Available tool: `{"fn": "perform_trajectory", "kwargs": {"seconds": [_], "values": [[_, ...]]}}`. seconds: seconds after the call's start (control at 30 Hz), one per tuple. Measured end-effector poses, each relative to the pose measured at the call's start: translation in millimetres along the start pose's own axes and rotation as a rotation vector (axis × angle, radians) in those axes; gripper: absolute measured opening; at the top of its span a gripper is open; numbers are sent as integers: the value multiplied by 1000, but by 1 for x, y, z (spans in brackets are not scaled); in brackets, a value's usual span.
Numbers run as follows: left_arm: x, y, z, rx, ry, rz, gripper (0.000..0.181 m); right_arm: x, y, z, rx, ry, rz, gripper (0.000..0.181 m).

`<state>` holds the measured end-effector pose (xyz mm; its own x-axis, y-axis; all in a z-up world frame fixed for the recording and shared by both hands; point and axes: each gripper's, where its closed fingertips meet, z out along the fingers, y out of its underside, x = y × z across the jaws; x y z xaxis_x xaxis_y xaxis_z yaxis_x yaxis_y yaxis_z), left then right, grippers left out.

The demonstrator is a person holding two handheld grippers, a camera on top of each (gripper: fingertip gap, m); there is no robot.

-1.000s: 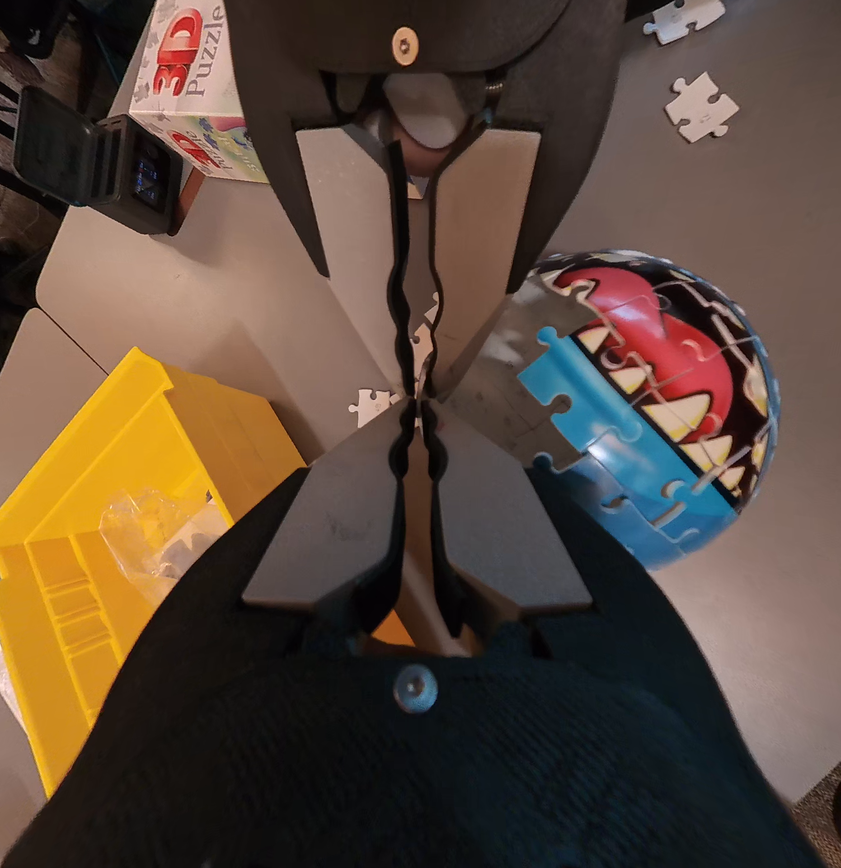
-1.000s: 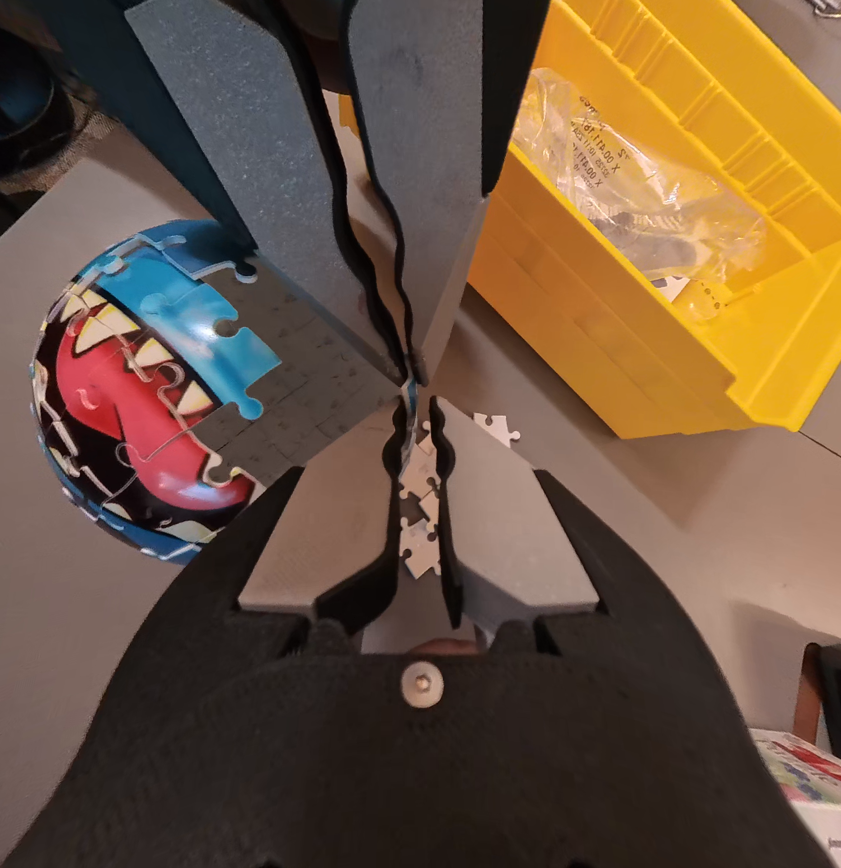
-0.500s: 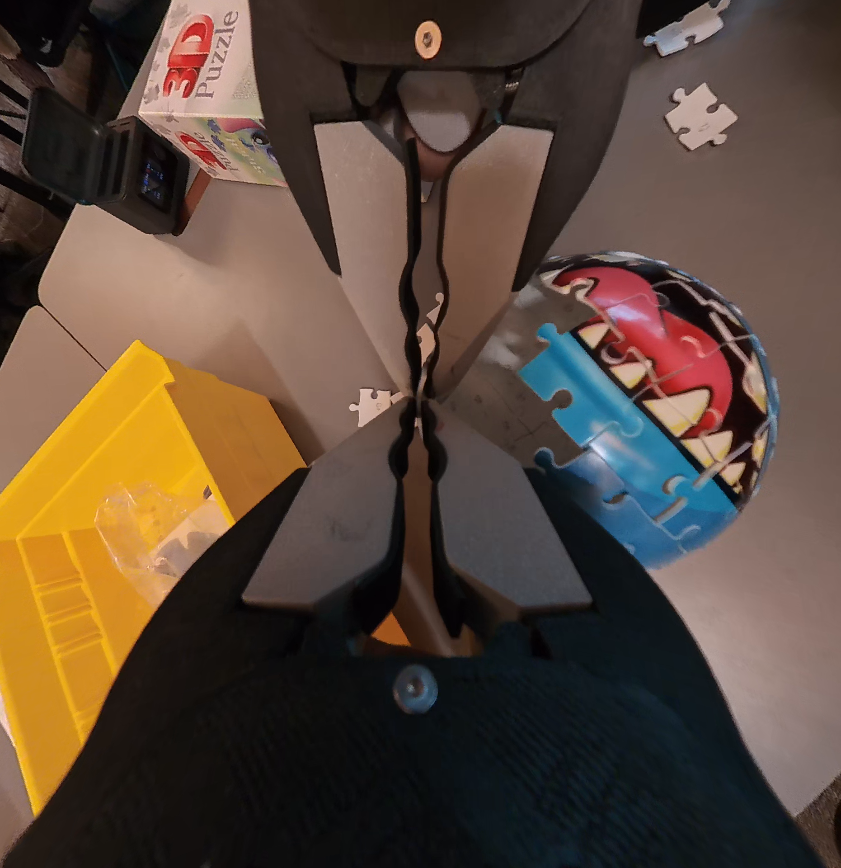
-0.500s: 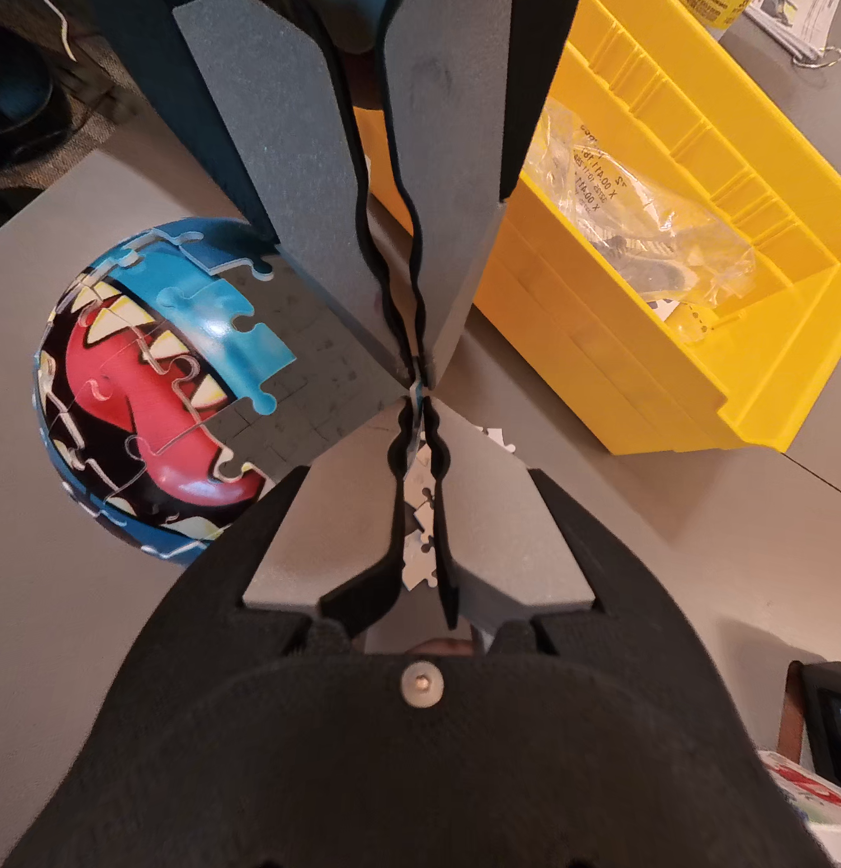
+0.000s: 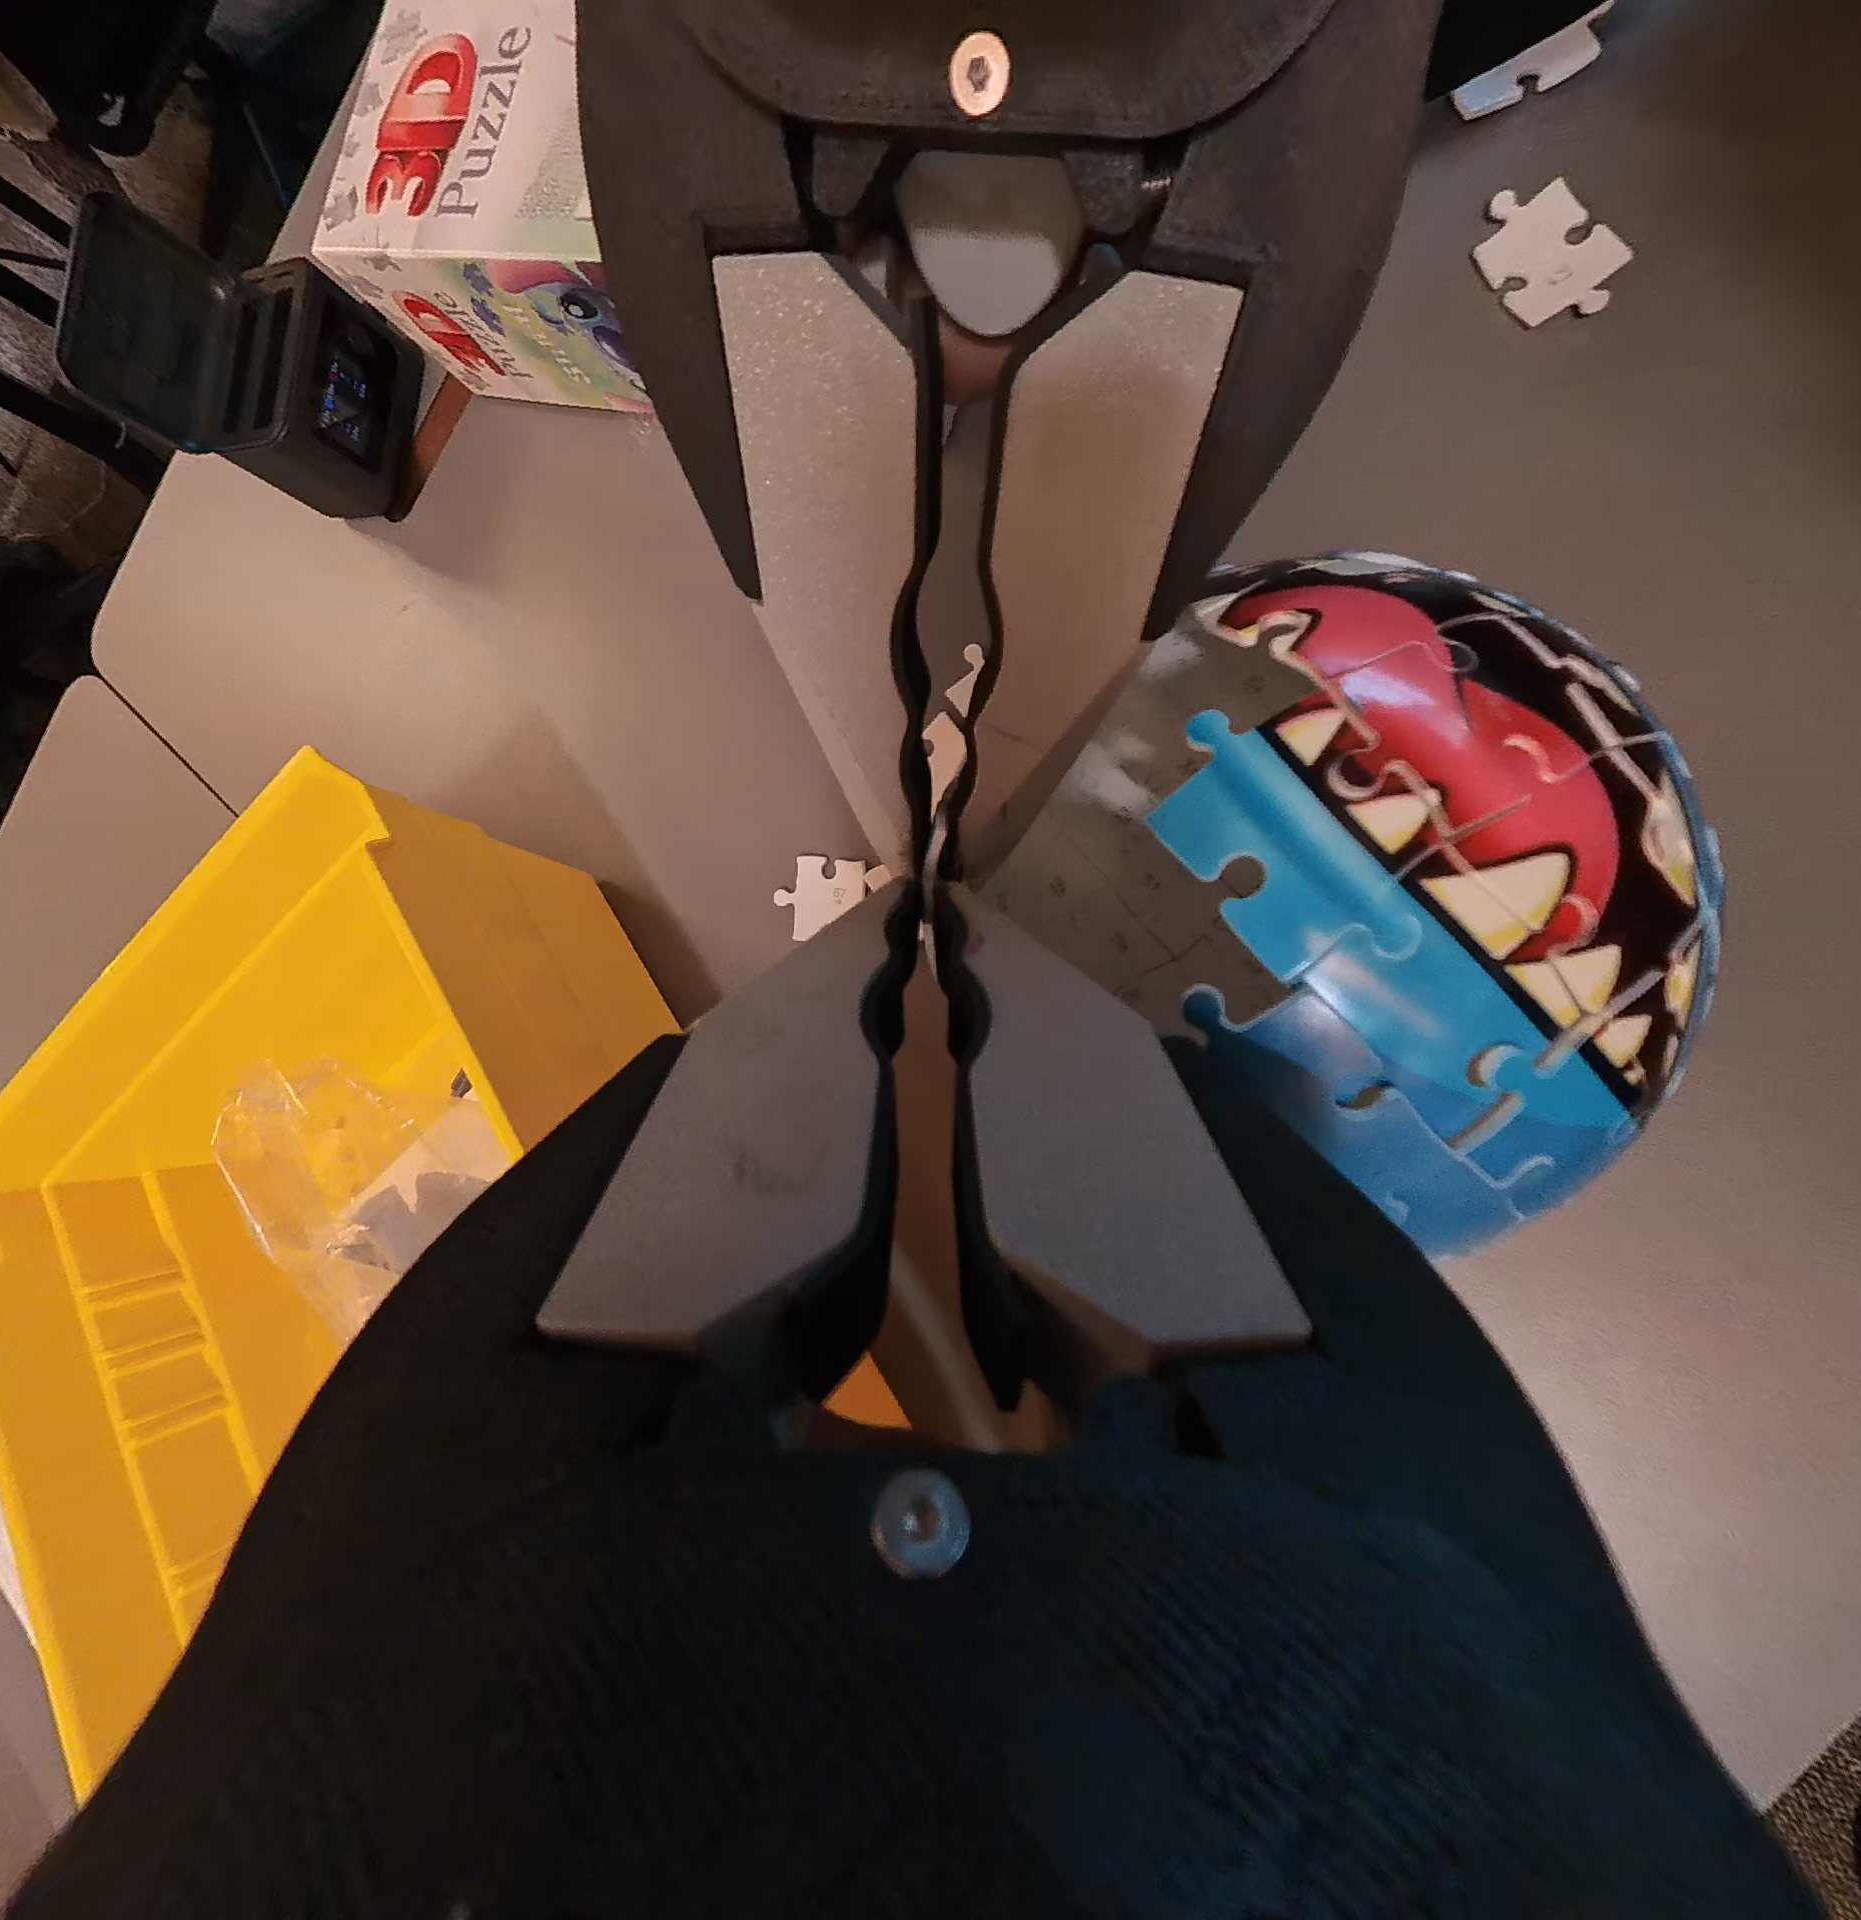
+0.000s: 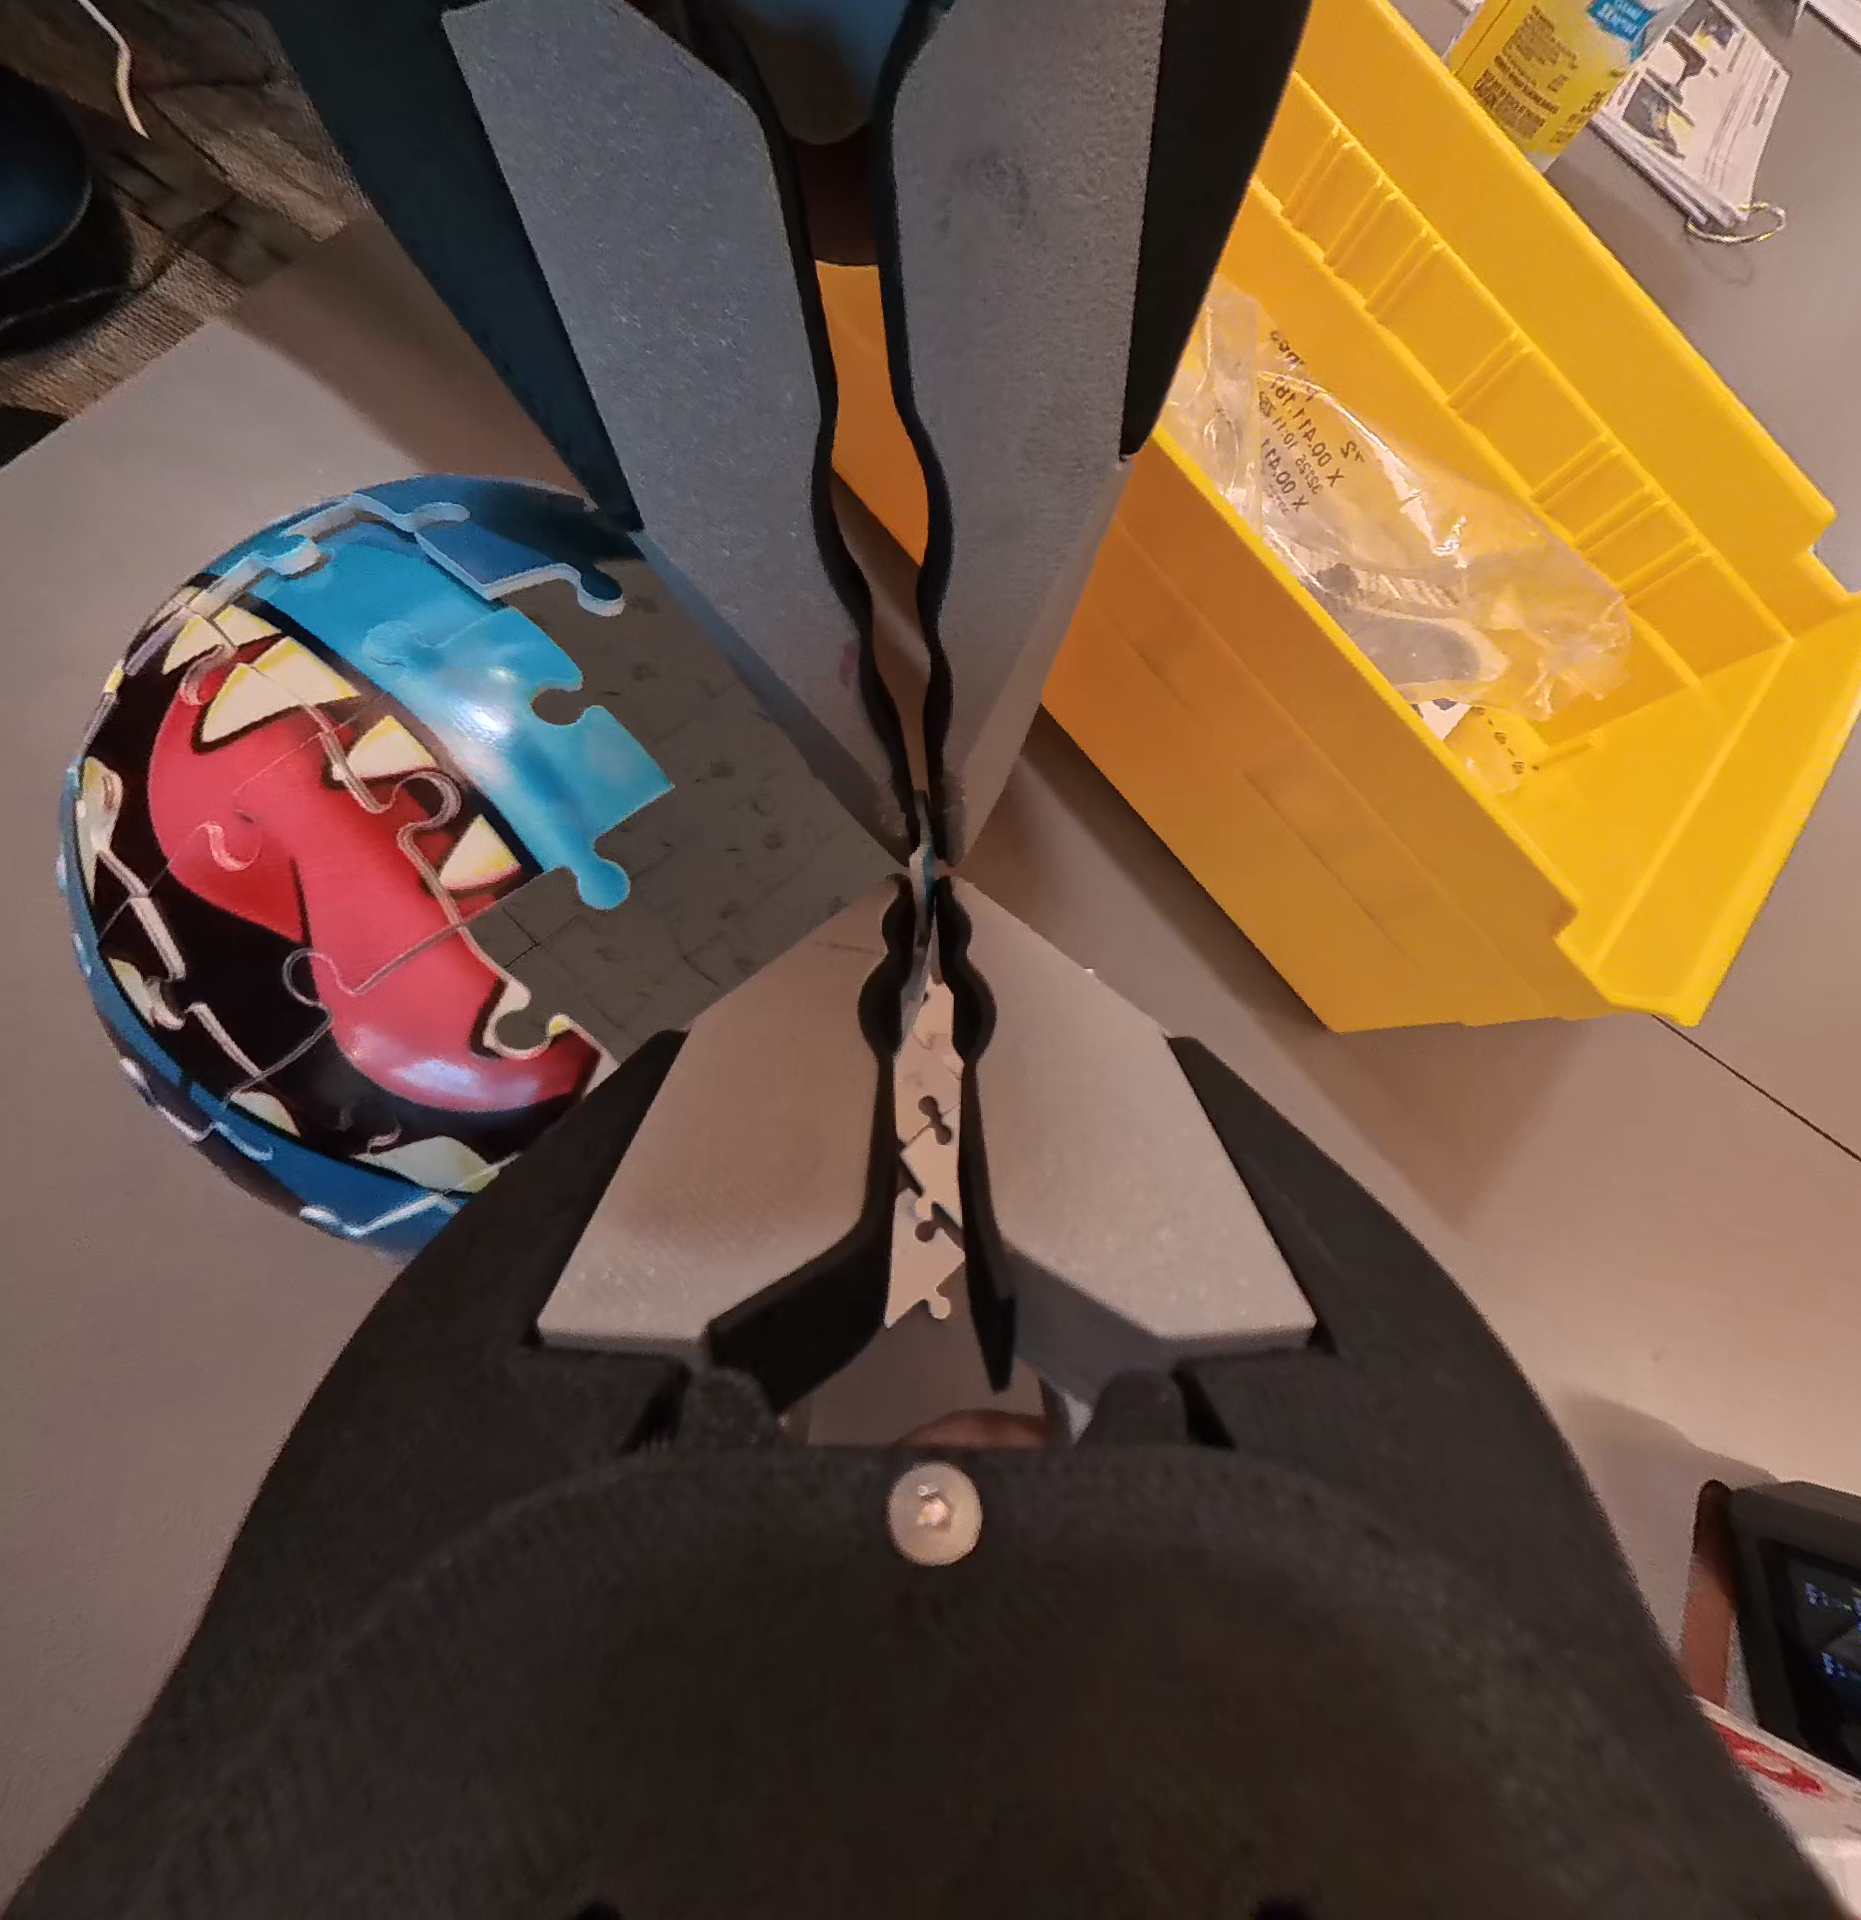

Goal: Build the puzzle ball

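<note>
The puzzle ball [image 5: 1425, 883], blue with a red mouth and teeth, rests on the grey table and also shows in the right wrist view [image 6: 365, 862]. One side is open and shows its grey inside [image 6: 718, 831]. My right gripper [image 6: 921, 894] is shut on a strip of joined puzzle pieces [image 6: 926, 1195], white backs showing, held above the table beside the ball's opening. My left gripper [image 5: 926, 899] is shut and meets the right gripper [image 5: 941, 831] tip to tip, pinching the strip's end. Part of the strip [image 5: 952, 727] shows between the right fingers.
A yellow bin [image 5: 230, 1039] holding a clear plastic bag [image 6: 1425, 540] stands close beside the grippers. A puzzle box [image 5: 458, 208] and a black device [image 5: 230, 353] sit at the table's edge. Loose white pieces lie on the table [image 5: 1549, 260], [image 5: 827, 894].
Both grippers stay tip to tip on the strip. The right gripper's jaws have narrowed on it, and the pair has shifted slightly relative to the ball and bin.
</note>
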<state>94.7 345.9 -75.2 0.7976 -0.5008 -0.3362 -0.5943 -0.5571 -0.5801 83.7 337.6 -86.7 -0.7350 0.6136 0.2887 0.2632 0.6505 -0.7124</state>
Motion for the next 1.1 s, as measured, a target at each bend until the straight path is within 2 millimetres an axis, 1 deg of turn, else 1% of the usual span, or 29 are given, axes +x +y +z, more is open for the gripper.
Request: {"fn": "perform_trajectory", "kwargs": {"seconds": [0.33, 0.43, 0.7, 0.8, 1.1], "values": [[0, 1, -1, -8, -12, 19, 0, 0, 0, 0, -18, 50, -35, 1], [1, 2, -2, -13, -5, 22, 0, -1, 0, 0, -24, 47, -21, 0], [-2, 7, -7, -89, 1, 78, 7, -1, 0, -1, -29, 38, 2, 0], [-1, 7, -8, -101, 14, 87, 4, -2, 0, -1, -31, 35, 7, 0], [0, 8, -7, -124, 43, 79, 2, -2, 1, -2, -29, 17, 25, 0]]}}
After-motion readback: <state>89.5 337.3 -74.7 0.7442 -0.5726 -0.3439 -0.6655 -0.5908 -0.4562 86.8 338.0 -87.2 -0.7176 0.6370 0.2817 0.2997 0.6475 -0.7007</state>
